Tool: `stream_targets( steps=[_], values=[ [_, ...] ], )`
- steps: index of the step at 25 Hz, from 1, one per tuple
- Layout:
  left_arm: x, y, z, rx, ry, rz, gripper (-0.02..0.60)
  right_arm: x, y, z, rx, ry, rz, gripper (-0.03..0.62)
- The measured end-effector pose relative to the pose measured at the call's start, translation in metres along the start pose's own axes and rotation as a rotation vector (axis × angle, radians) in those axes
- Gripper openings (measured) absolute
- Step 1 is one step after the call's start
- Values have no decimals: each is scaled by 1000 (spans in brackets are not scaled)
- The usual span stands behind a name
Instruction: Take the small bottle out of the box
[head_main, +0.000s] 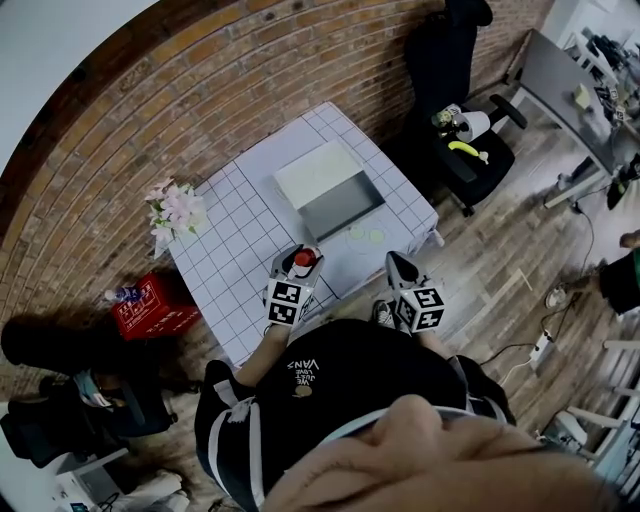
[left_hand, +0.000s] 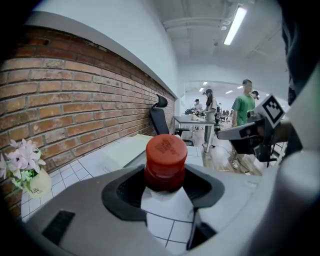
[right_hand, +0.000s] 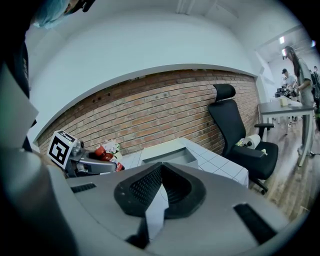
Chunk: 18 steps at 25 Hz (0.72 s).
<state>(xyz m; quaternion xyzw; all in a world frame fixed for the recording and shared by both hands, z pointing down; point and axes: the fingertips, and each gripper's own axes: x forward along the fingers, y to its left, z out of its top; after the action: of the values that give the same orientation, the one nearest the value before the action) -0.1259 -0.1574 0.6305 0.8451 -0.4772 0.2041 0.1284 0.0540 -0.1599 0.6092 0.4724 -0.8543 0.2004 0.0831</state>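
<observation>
Two grippers are over the table (head_main: 235, 265), both on the person's side of the box (head_main: 330, 188).

- Left of the box: a bunch of pale flowers (head_main: 175, 210) near the table's edge. Not part of the task.
- Left gripper (left_hand: 165, 186): in front of the box's near-left corner. Jaws are clamped on the small bottle (left_hand: 165, 155) just under its red cap, with the bottle upright. Bottle is clear of the box and appears lifted off the table.
- Box: open, lid laid back toward the brick wall. The grey inside looks empty as far as the head view shows.
- Right gripper (right_hand: 161, 189): in front of the box's near-right corner. Jaws are together, nothing between them; idle.

Step in hand, as judged: the bottle is already out and being carried. The next move calls for lowering it upright onto bare table in front of the box, then parting the jaws without tipping it.
</observation>
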Motion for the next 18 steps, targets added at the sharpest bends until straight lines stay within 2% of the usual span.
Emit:
stream_targets(
  steps=[18],
  values=[
    [-50, 17, -21, 11, -19, -69, 225, -3, 51, -17, 7, -27, -67, 2]
  ],
)
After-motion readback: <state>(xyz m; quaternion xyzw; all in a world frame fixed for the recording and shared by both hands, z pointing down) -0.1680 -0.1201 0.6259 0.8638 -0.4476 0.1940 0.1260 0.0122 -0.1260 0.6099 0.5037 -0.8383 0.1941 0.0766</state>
